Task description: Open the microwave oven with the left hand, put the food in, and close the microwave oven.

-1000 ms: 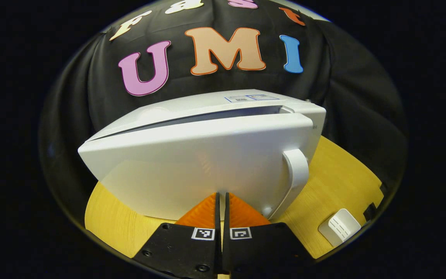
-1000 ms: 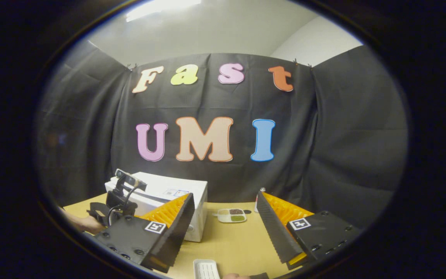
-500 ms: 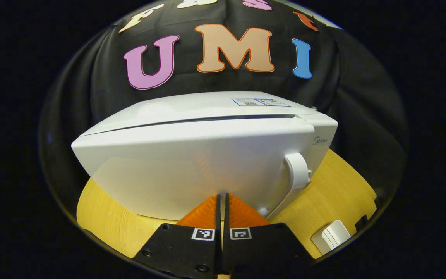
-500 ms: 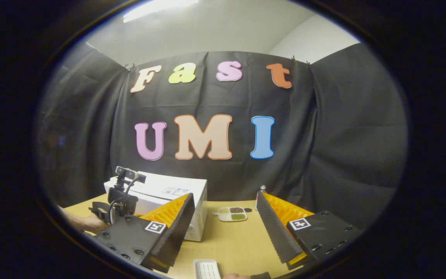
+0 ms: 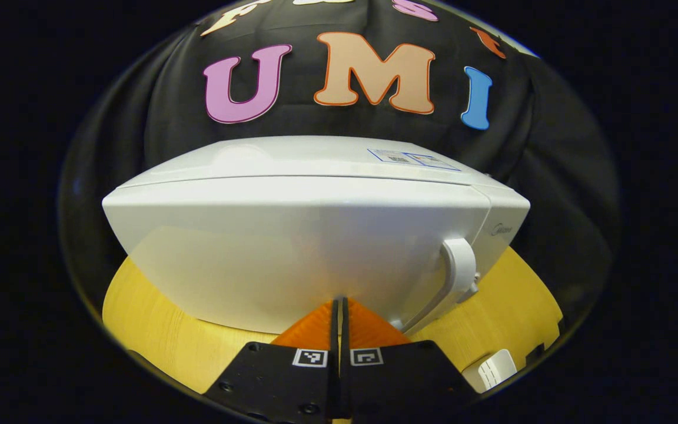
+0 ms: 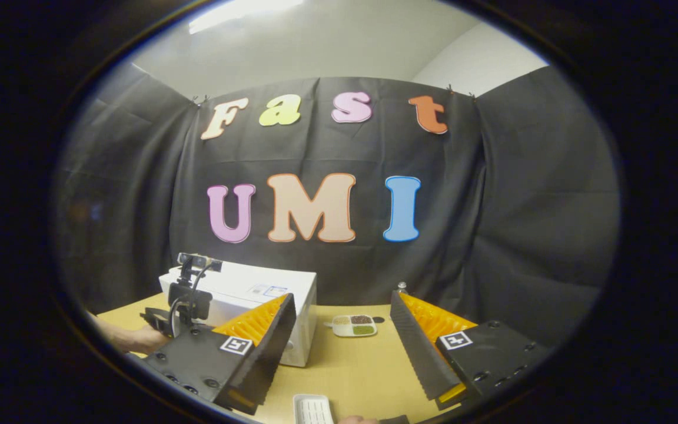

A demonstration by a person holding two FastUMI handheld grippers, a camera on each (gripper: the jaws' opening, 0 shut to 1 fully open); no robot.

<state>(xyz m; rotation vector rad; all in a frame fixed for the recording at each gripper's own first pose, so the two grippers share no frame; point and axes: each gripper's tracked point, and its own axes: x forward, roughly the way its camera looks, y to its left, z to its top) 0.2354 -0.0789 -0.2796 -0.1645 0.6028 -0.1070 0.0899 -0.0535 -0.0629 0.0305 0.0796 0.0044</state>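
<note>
Both fingers of the left gripper (image 5: 339,306) pressed together (holding nothing) at the microwave door (image 5: 292,247) — its top gap now closed.

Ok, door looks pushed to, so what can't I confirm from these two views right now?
- Inside of the microwave: hidden by its closed door in the left gripper view, so food inside cannot be confirmed.
- Contents of the small divided tray: too small in the right gripper view.
- White slotted object: cut off by the bottom edge.
- Left gripper contact with the door: too close to tell.
</note>
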